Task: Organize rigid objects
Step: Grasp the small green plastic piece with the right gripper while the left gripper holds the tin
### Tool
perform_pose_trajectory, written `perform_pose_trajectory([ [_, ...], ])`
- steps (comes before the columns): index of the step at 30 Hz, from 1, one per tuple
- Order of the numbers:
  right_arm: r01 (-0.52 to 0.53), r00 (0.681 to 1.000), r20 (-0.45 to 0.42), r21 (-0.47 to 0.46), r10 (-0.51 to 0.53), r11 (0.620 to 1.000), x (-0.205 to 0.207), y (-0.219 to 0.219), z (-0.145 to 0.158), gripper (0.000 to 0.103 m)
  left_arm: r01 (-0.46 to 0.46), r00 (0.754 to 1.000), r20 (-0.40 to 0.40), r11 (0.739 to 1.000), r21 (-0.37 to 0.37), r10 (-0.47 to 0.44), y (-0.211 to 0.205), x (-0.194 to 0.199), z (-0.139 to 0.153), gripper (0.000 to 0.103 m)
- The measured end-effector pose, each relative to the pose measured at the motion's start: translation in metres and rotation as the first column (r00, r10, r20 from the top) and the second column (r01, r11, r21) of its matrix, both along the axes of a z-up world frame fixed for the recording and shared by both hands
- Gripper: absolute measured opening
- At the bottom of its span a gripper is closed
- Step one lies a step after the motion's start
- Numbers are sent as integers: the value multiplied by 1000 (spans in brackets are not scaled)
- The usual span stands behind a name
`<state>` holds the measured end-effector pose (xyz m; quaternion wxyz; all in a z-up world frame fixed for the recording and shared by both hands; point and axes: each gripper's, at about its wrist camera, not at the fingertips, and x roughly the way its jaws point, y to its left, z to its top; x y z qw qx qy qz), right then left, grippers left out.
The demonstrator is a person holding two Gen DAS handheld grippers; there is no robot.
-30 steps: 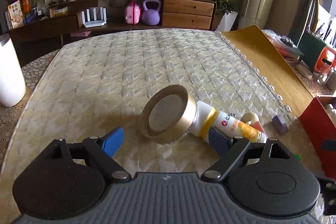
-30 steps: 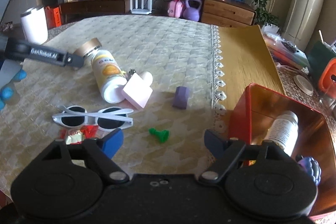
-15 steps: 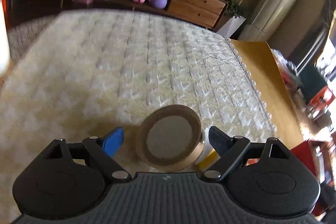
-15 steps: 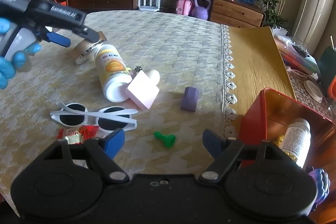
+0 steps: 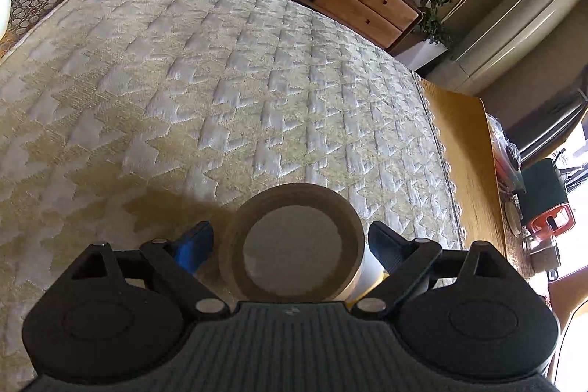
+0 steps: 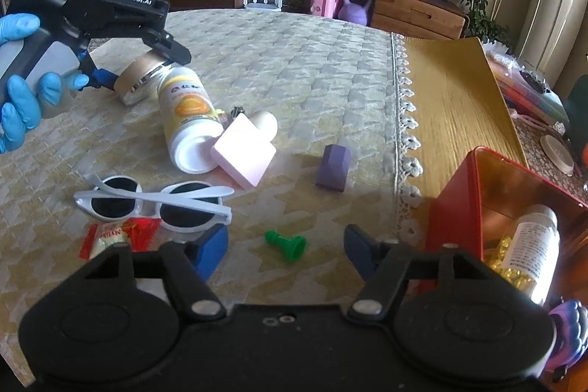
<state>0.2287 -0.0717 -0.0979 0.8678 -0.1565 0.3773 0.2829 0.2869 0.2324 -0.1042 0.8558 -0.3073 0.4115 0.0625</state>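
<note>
Gold-capped bottle [image 5: 297, 245] lies between the spread left claw [image 5: 290, 245], untouched; right claw [image 6: 286, 245] spread, empty.

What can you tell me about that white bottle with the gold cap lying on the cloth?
The bottle lies on its side on the patterned tablecloth. It looks like white plastic, with a yellow and orange label and a wide, shiny gold cap. Its flat base touches a pink block. The left tool straddles the cap, fingers open on either side, not yet closed.
</note>
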Motion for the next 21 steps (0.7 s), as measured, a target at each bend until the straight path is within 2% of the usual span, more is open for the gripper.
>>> perform_pose_trajectory([
  [2,1,1000,-9,5,-1,1000,1,-1,-2,58,-1,1000,1,1000,3,1,-1,0,1,92],
  [9,1,1000,-8,16,-1,1000,-1,-3,-3,57,-55,998,12,994,-96,57,12,-7,-2,92],
  [15,-8,1000,3,15,7,1000,-4,-1,-3,51,-51,999,0,997,-58,51,3,-6,-1,91],
  [18,-16,1000,1,24,16,1000,-5,-1,-2,44,-49,999,-8,999,-19,49,-2,-6,1,84],
  [19,-18,1000,2,28,18,999,-6,-1,-2,35,-44,999,0,999,-23,44,-3,-6,1,79],
  [20,-17,1000,1,32,17,999,-6,-2,-2,27,-44,999,1,998,-33,44,-2,-7,1,79],
  [21,-15,1000,2,35,15,999,-6,-2,-2,24,-50,999,-1,998,-31,50,-2,-8,1,79],
])
